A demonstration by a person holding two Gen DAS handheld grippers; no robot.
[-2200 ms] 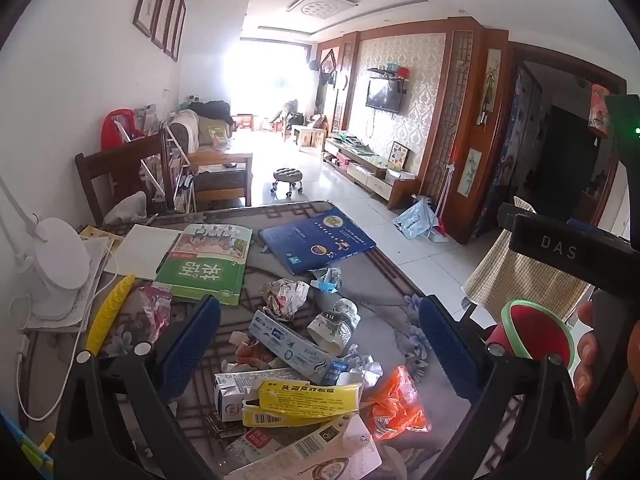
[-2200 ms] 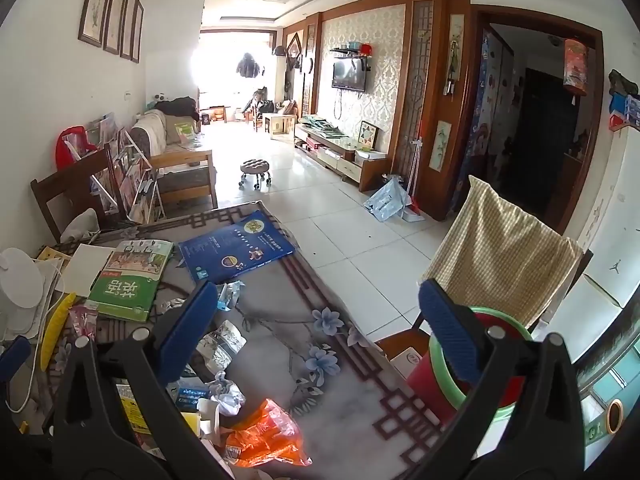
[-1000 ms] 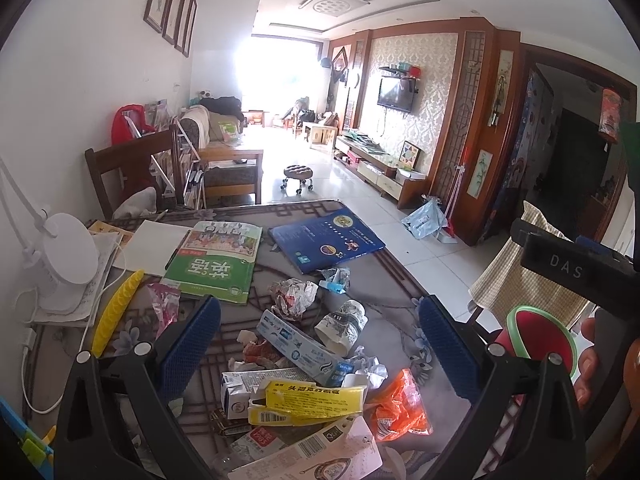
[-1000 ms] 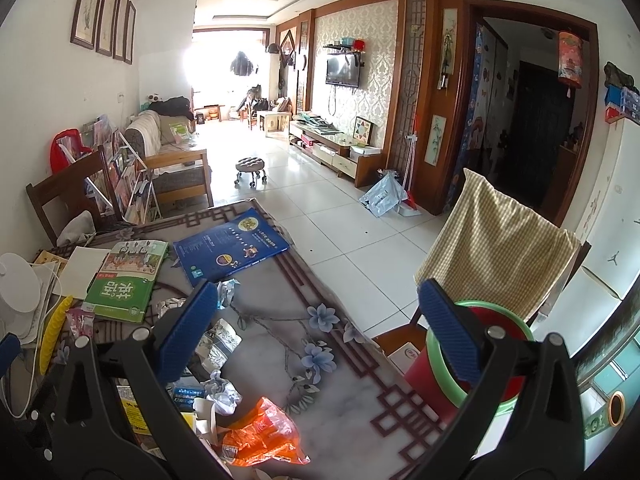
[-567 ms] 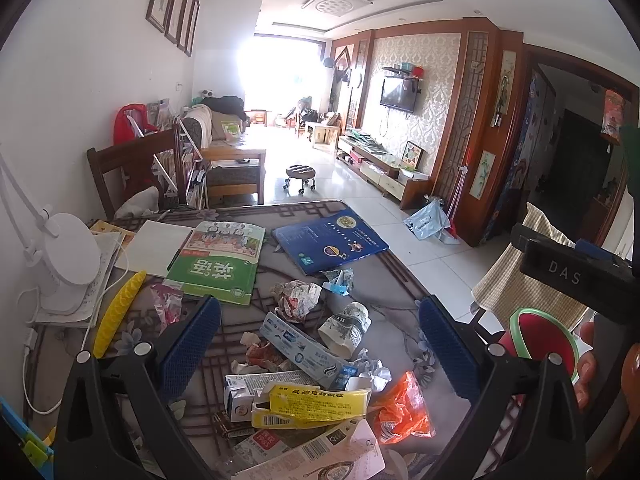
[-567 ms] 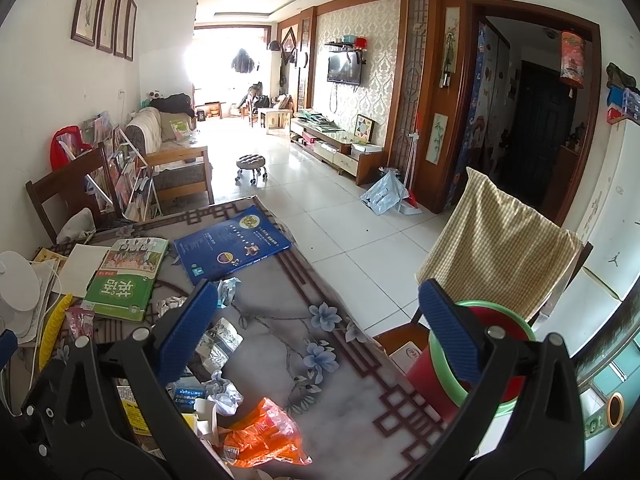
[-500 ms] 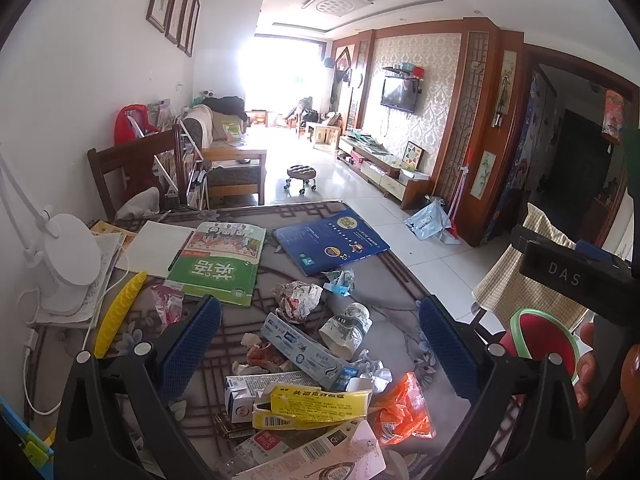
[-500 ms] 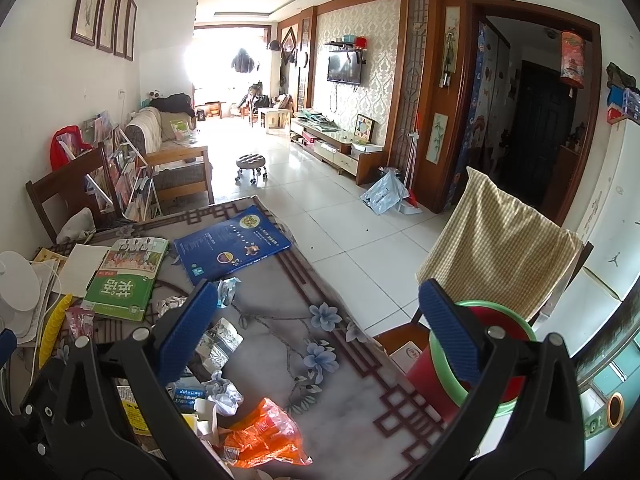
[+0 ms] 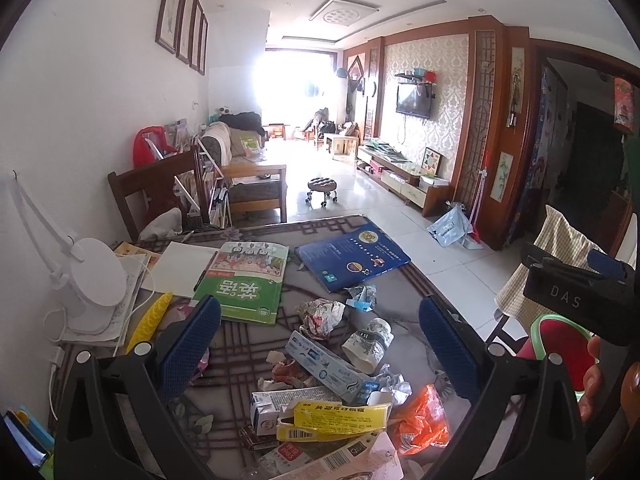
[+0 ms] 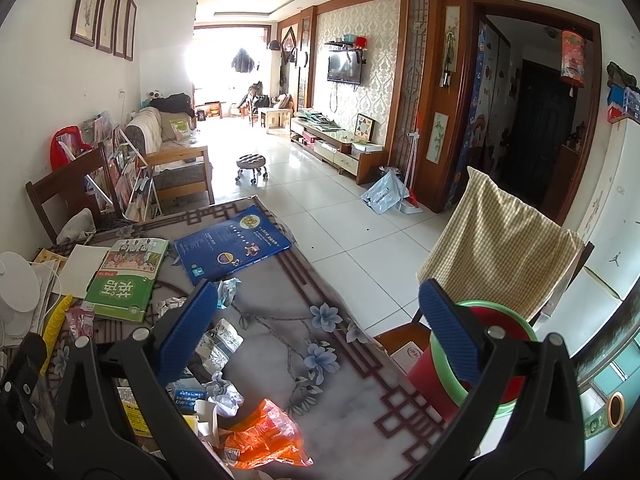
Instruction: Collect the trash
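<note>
Both grippers hang spread and empty above a table littered with trash.

The left gripper (image 9: 320,344) has its blue pads wide apart, gripping nothing, over the pile near the table's (image 9: 256,340) front edge: a yellow carton (image 9: 336,420) lying on a white milk box (image 9: 266,410), a blue toothpaste box (image 9: 328,366), a crumpled paper cup (image 9: 368,342), a wad of foil wrapper (image 9: 320,316) and an orange plastic bag (image 9: 420,420). The right gripper (image 10: 320,344), likewise spread and empty, hangs over the table's right edge, the orange plastic bag beneath it near the front. Just off that edge stands a red bin with a green rim (image 10: 492,352), in front of a chair draped in checked cloth (image 10: 496,248). Toward the far edge lie a green book (image 9: 244,280) and a blue book (image 9: 352,256); a white lamp (image 9: 92,280) sits at the left edge.
</note>
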